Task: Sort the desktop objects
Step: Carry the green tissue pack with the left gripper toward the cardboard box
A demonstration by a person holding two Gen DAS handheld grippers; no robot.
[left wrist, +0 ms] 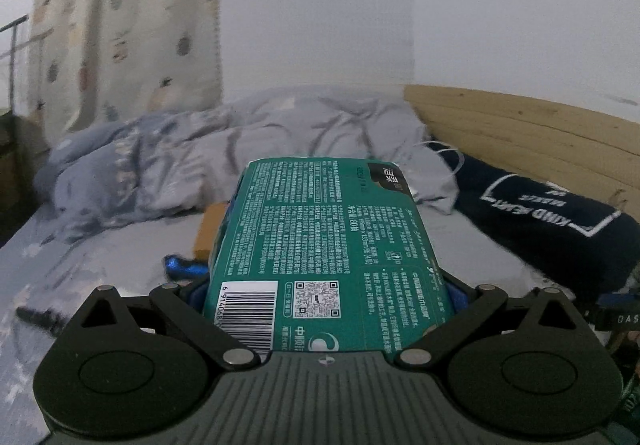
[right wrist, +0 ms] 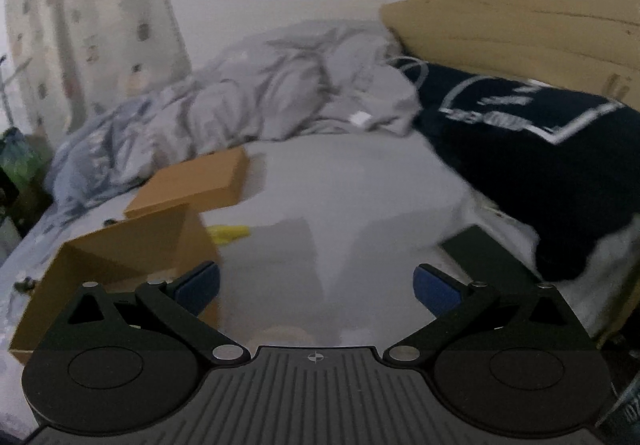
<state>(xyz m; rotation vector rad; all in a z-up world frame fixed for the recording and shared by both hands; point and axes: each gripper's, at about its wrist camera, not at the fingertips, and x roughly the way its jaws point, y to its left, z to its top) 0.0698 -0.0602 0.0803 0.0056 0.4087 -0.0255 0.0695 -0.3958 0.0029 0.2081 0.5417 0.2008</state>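
Note:
A green tissue pack [left wrist: 324, 245] with a barcode and white print fills the middle of the left wrist view, held above the bed; my left gripper [left wrist: 326, 291] is shut on its near end, blue pads pressed to both sides. Behind it lie a shiny blue object [left wrist: 182, 267] and part of a brown cardboard box [left wrist: 210, 229]. In the right wrist view my right gripper [right wrist: 316, 285] stands open and holds nothing, over bare grey sheet. An open cardboard box [right wrist: 120, 257] with its raised lid [right wrist: 192, 183] sits just left of it. A yellow item [right wrist: 230, 232] lies beside the box.
A crumpled grey duvet [right wrist: 280, 93] is piled at the far side of the bed. A navy pillow [right wrist: 540, 149] with white lettering leans against the wooden headboard [right wrist: 520, 29]. A dark flat object [right wrist: 492, 257] lies right of the right gripper. A patterned curtain [left wrist: 132, 25] hangs at the left.

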